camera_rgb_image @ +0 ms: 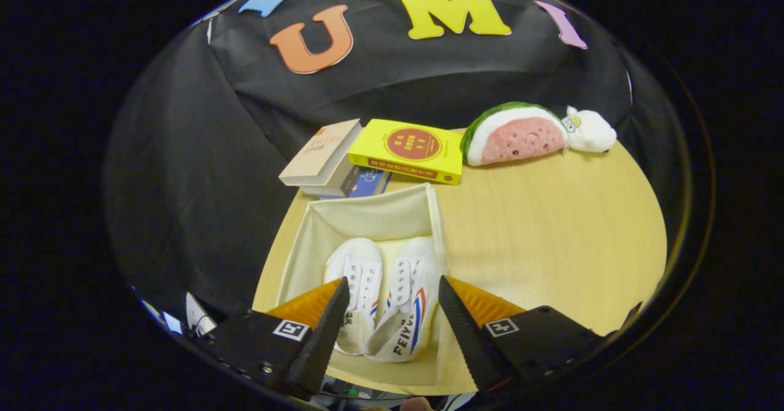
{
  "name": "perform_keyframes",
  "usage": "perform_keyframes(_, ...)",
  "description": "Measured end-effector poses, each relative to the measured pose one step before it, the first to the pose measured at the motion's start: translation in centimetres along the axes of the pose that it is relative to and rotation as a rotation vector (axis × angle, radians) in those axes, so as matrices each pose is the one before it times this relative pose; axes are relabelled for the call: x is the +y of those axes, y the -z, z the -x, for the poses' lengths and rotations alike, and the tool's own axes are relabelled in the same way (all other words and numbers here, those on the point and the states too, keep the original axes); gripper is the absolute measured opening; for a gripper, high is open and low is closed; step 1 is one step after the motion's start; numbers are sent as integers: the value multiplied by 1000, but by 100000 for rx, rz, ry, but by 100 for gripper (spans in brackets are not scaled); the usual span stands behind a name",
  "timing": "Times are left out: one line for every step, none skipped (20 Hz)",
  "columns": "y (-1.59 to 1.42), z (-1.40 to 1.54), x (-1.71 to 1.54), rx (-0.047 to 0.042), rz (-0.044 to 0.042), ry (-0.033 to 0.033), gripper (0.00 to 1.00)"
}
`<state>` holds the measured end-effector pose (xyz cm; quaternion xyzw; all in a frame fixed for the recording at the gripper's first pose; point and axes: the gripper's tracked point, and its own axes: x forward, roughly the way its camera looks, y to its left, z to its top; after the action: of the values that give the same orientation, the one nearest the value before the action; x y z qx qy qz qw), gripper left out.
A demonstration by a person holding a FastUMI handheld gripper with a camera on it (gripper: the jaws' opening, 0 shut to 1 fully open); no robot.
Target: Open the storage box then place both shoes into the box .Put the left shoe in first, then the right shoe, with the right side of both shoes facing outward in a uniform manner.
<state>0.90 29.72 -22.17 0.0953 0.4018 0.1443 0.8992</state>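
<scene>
white shoes (383, 294) both sit in the open storage box (367, 215) on the desk (551, 227); tongs (392, 304) spread above them, gripping nothing

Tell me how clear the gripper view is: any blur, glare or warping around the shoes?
Gripper view: shoes in the storage box sharp and evenly lit, no glare; fisheye bends the table edge; open gripper fingers slightly soft up close, dim behind the books.

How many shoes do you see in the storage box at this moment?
2. One shoe lies beside the other shoe in the storage box, between the open gripper fingers. Nothing suggests another hidden.
</scene>
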Motion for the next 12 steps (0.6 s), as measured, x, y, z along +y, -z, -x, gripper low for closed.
perform_keyframes(-561,904,-453,-3173,2254,1219,91)
perform_keyframes(-652,919,-598,-3590,2227,1402,93)
perform_keyframes(-818,1038,-765,-4222,1889,1718,94)
perform_keyframes(-793,1040,-804,-4035,1607,1891,95)
perform_keyframes(-829,1055,-1097,-3849,1621,2550,96)
perform_keyframes(-821,882,-1062,-3248,1561,2467,96)
perform_keyframes(-1129,865,-984,-3086,546,1647,96)
perform_keyframes(-926,1082,-960,-3157,-413,1678,96)
perform_keyframes(-507,917,-1281,-3006,-983,1525,96)
perform_keyframes(-1052,1056,-1242,-3294,-1201,1852,97)
perform_keyframes(-1079,1012,-1252,-3312,-1215,1907,97)
perform_keyframes(-937,948,-1294,-2985,-1154,1837,96)
